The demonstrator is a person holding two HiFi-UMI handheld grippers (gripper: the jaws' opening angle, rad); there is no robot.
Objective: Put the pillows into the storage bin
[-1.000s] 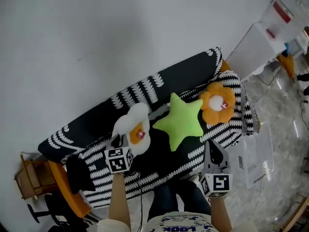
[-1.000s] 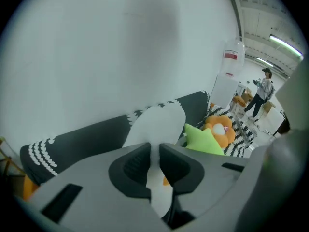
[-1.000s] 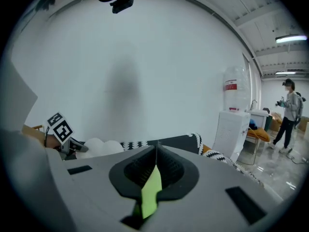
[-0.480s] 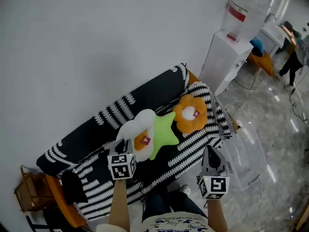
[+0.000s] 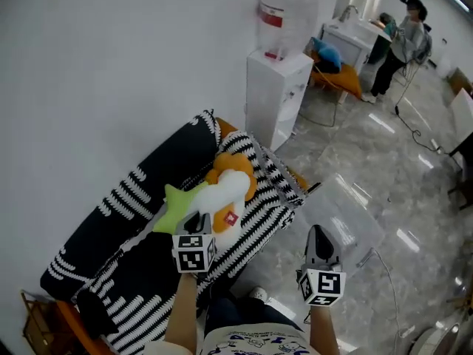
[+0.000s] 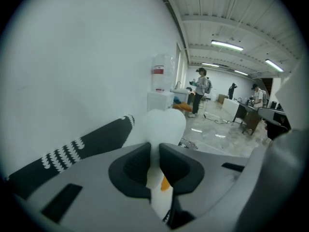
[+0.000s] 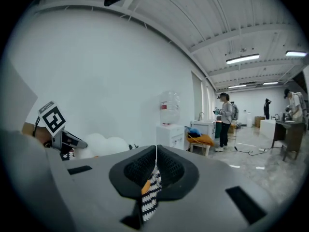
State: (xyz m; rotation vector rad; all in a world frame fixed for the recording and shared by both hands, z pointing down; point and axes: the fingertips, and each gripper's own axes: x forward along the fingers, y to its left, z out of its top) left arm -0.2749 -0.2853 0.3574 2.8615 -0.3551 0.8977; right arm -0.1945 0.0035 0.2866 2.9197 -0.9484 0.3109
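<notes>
My left gripper (image 5: 196, 222) is clenched on the white pillow (image 5: 223, 195) above the sofa (image 5: 126, 198), my right gripper (image 5: 318, 234) is closed on nothing, and the clear bin (image 5: 347, 214) at right looks empty, so all three pillows remain.

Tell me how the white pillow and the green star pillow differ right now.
The white pillow is pinched in the left gripper's jaws; the green star lies loose on the sofa. The white pillow is rounded and lobed with an orange patch; the green star is pointed and plain green. In the head view the white pillow partly covers the green star. Both are plush, and neither is in the bin yet.
</notes>
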